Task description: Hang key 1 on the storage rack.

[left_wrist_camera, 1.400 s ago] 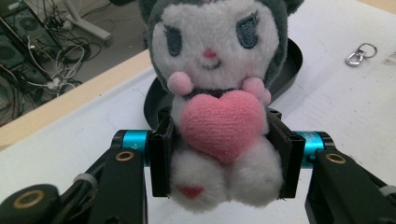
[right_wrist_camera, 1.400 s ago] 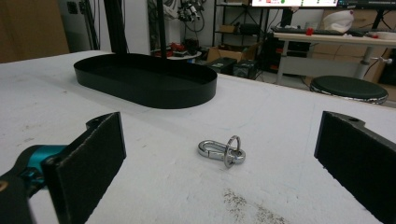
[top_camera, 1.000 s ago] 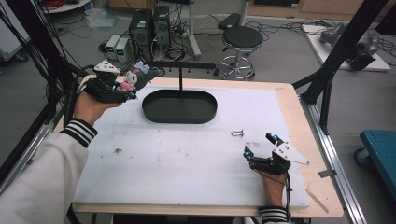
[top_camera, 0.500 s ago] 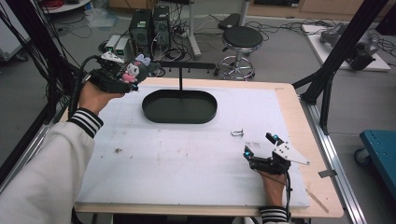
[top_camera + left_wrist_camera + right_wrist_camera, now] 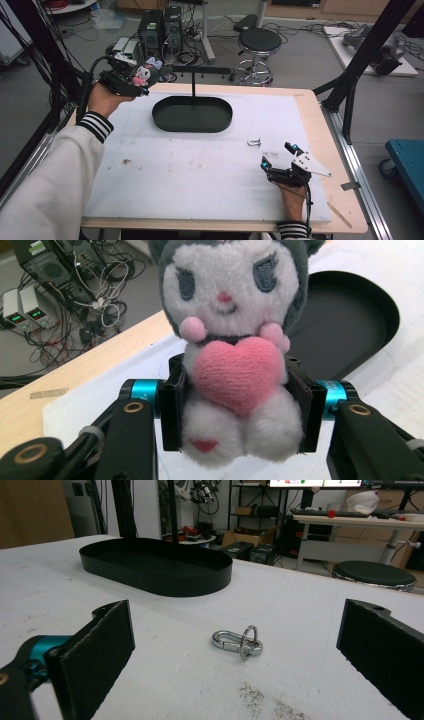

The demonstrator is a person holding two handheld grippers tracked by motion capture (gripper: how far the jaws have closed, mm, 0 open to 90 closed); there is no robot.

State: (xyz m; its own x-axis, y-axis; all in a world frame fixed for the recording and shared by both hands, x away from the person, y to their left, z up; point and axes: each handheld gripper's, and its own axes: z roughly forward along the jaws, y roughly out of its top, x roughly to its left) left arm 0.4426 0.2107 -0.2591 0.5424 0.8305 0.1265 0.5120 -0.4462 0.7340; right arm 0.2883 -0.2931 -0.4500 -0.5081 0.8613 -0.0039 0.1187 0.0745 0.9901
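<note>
Plush toy [image 5: 144, 75] sits clamped in your left gripper [image 5: 131, 80], lifted above the table's far left corner, just left of the black oval tray [image 5: 192, 114] in the high view. Your right gripper [image 5: 280, 161] rests low on the white mat [image 5: 200, 170] near the right edge, jaws spread, with a small metal clip [image 5: 254, 142] lying just beyond it.

From the left gripper view, both jaws pinch the toy's body [image 5: 235, 385] at its sides, pink heart facing you, tray behind.

From the right gripper view, your jaws stand wide apart, the clip [image 5: 237, 642] lying on the mat between and ahead of them, the tray [image 5: 155, 565] farther off.
</note>
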